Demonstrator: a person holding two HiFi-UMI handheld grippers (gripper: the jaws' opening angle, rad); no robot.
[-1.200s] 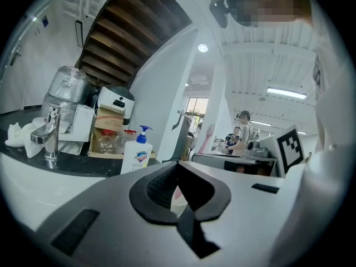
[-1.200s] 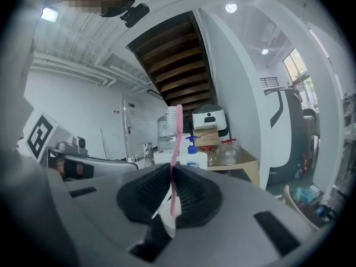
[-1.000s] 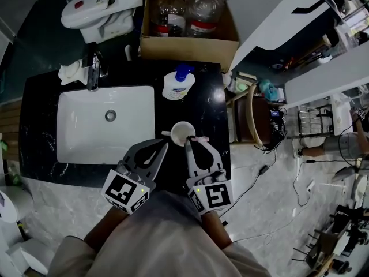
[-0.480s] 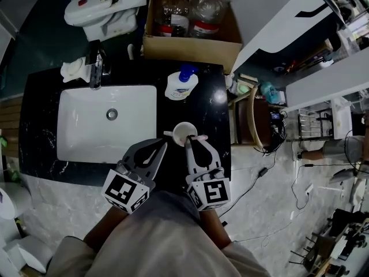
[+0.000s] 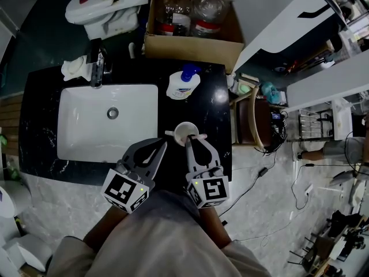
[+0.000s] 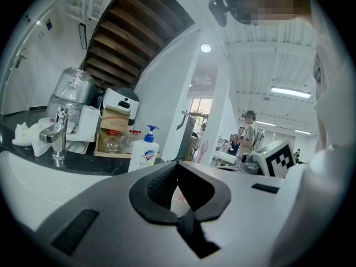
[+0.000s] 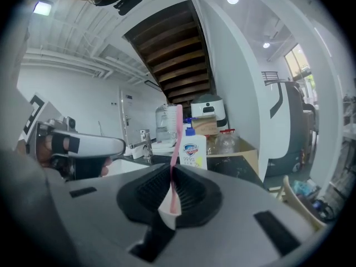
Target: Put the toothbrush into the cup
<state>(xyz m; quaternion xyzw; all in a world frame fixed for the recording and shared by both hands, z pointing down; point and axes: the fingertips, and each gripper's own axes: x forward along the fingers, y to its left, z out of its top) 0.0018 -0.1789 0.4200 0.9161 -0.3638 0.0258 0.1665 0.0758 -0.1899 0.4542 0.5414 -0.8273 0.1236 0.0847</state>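
A white cup (image 5: pixel 184 131) stands on the black counter (image 5: pixel 210 105), right of the sink. My right gripper (image 5: pixel 189 139) is at the cup's near right rim, shut on a pink toothbrush (image 5: pixel 199 137). In the right gripper view the toothbrush (image 7: pixel 174 149) stands upright between the pads, bristle head on top, with the right gripper (image 7: pixel 171 174) closed round its lower handle. My left gripper (image 5: pixel 164 144) sits just left of the cup, near its handle. In the left gripper view the left gripper (image 6: pixel 178 166) has its tips together, and the cup (image 6: pixel 177 198) shows white behind them.
A white sink basin (image 5: pixel 106 123) with a chrome faucet (image 5: pixel 95 68) fills the counter's left. A soap pump bottle (image 5: pixel 183 85) stands behind the cup. A cardboard box (image 5: pixel 190 42) of bottles and a toilet (image 5: pixel 98 10) lie beyond. The counter's right edge (image 5: pixel 228 131) is close to the cup.
The right gripper with the toothbrush has sunk a little beside the cup. The left gripper and the cup have stayed put.
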